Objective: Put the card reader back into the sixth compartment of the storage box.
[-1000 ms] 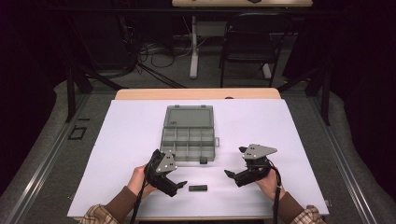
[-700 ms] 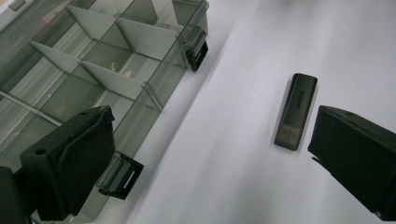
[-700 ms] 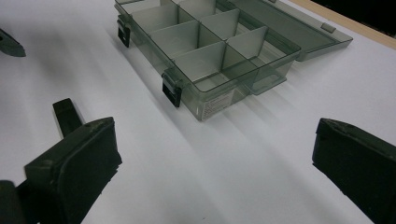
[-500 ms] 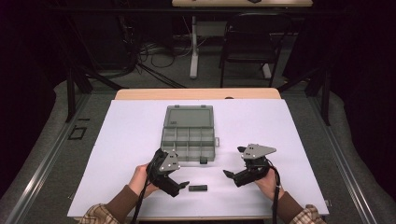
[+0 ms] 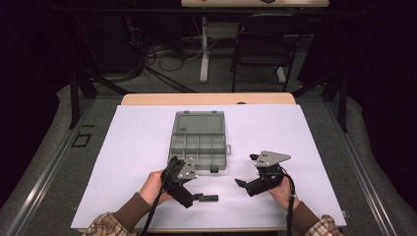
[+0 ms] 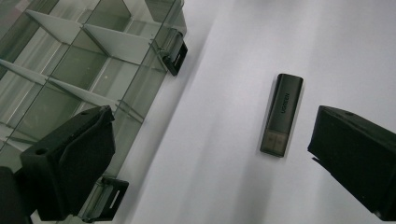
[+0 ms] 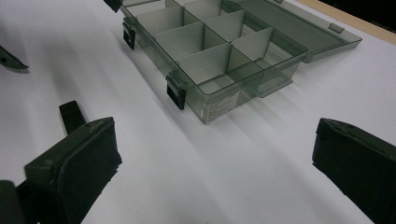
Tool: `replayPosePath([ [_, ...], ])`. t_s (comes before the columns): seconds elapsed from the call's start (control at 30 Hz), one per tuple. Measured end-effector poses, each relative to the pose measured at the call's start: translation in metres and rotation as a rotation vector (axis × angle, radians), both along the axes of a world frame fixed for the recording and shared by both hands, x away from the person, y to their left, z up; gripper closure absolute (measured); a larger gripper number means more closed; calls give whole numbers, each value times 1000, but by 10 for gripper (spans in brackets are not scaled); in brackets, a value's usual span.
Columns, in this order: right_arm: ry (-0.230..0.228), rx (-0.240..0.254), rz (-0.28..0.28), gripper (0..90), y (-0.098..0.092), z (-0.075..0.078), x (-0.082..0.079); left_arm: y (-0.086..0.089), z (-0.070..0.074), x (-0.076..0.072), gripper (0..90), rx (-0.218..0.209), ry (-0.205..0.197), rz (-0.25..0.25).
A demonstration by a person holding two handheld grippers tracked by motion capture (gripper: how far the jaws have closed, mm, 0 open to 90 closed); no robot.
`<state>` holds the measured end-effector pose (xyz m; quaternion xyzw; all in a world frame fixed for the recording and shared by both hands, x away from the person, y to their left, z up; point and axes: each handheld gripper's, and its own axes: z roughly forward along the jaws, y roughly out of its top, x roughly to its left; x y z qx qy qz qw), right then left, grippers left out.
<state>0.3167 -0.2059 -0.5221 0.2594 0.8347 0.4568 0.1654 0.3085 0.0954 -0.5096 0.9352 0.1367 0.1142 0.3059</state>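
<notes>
I hold both forearms low and angled inward, left gripper (image 5: 196, 195) with jaws spread wide and empty, right gripper (image 5: 244, 183) likewise parted, seemingly just above the table.

- We see a lab-like recording room: black curtains (image 5: 29, 73) all around.
- We note loose cables (image 5: 164, 56) on grey carpet, a white-covered table (image 5: 137, 147), an empty chair (image 5: 260, 46).

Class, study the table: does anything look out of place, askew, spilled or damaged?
Nothing looks spilled or damaged. The one loose thing is the black USB stick, lying on the white table cover outside the open, empty compartment box, near the left tool. Both tools stand open; the right tool holds nothing.
</notes>
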Motion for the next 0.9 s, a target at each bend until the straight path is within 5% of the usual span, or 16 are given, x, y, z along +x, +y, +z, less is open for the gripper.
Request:
replayPosePath([
  [0.13,0,1,11,0,1,1,-1,-4,-2,1,2,43,28,1],
  [0.67,19,-7,23,0,2,-3,3,-19,-4,-4,0,90,85,-54],
  [0.9,18,-10,13,0,1,-3,2,-24,-10,-4,0,151,99,-59],
])
